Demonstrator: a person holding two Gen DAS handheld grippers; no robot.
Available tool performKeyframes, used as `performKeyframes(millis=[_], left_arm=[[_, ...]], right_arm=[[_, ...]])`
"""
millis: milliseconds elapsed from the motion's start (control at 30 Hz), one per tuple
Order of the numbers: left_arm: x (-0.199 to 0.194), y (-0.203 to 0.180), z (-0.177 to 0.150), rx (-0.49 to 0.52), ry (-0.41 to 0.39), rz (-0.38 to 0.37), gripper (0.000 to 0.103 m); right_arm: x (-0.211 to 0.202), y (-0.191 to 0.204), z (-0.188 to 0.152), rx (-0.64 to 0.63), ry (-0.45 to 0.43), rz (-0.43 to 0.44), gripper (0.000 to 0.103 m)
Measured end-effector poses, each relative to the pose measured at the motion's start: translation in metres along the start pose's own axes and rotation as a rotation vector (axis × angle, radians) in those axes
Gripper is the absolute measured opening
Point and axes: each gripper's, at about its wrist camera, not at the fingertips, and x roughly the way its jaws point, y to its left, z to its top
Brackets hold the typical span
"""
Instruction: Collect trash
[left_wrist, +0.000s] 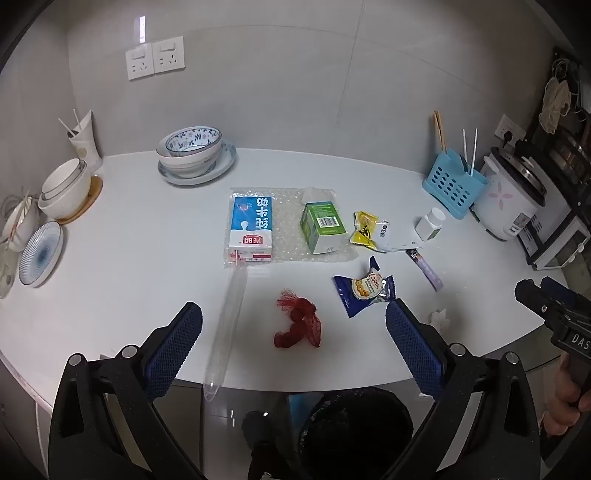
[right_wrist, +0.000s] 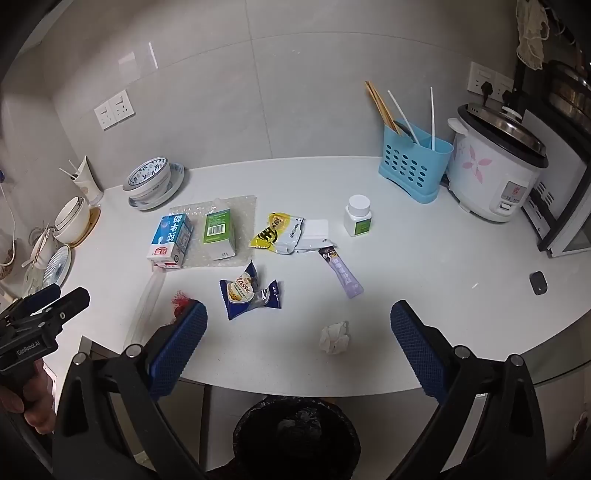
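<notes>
White kitchen counter (left_wrist: 110, 258), bin (right_wrist: 295, 435) sitting below its front edge. Left gripper (left_wrist: 293, 347) is hovering wide open, empty, red net (left_wrist: 297, 325) lying dead ahead between its fingers. Right gripper (right_wrist: 299, 349), equally open, is bracketing the crumpled tissue (right_wrist: 334, 338).

The surface (right_wrist: 424, 266) is seen as smooth, white and faintly glossy, and the wall tiles (right_wrist: 295, 92) behind it as pale grey with a soft sheen. Printed cardboard is shown by the milk carton (left_wrist: 251, 229) and the green box (left_wrist: 323, 227), both laid on clear bubble wrap (left_wrist: 286, 221), while shiny foil-like plastic is shown by the blue snack wrapper (right_wrist: 249, 293) and crumpled paper by the white tissue (right_wrist: 334, 338). The tongs' pads (right_wrist: 179, 349) are covered in rough, blue, diamond-textured rubber on matt black plastic arms, and the red net (left_wrist: 297, 325) is made of coarse mesh.
</notes>
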Motion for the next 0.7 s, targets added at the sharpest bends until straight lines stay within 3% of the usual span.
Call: performKeyframes(millis=[700], left_arm=[[0.0028, 0.0024, -0.0039, 0.008, 0.037, 0.017, 0.097]], right_arm=[[0.0030, 0.0039, -0.0037, -0.012, 0.019, -0.002, 0.095]])
